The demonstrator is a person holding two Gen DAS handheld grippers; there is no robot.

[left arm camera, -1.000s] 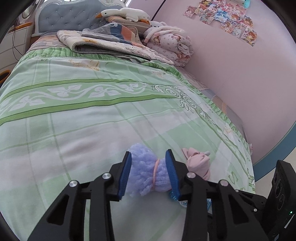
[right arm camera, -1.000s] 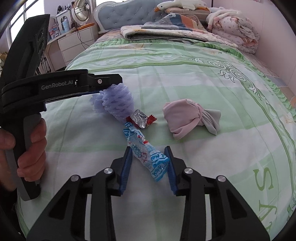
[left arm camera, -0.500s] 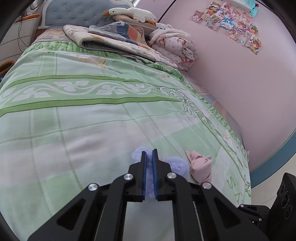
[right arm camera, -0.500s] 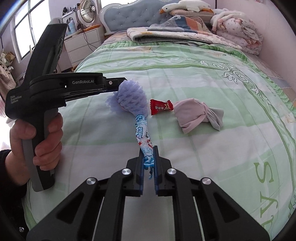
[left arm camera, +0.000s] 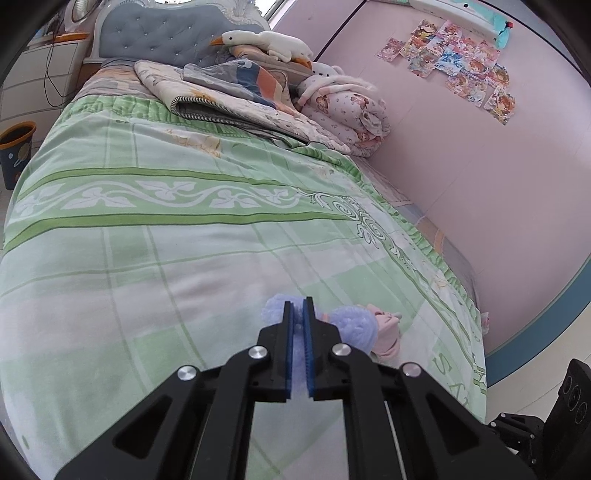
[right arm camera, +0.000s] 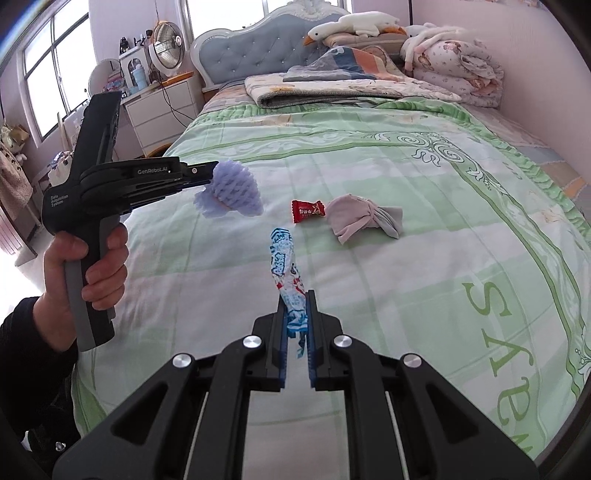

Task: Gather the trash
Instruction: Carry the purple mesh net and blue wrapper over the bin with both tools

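Over the green patterned bed, both tools are clamped on trash and held clear of the bedspread.

Left tool: jaws pressed together on the purple foam fruit net. Net bulges out either side of the fingers in the left wrist view. From the right wrist view the same left tool sits up and to the left, gripped by the person's left hand, with the purple foam fruit net flaring out past its tip, above the bed surface.

Right tool: jaws closed on the lower end of the blue-white snack wrapper. Wrapper stands roughly upright out of the jaws, leaning slightly left, twisted along its length. A frayed end hangs down between the fingers.

On the bedspread: red candy wrapper, flat, just left of the pink knotted cloth, close to it; cannot tell if they touch. Both lie beyond the held snack wrapper, well apart from either tool. Pink knotted cloth also shows in the left wrist view, partly hidden behind the foam net.

Far end of bed: folded quilts, rolled floral blanket by the wall, plush goose on top, blue tufted headboard. Dark bin with orange rim on the floor to the left of the bed.
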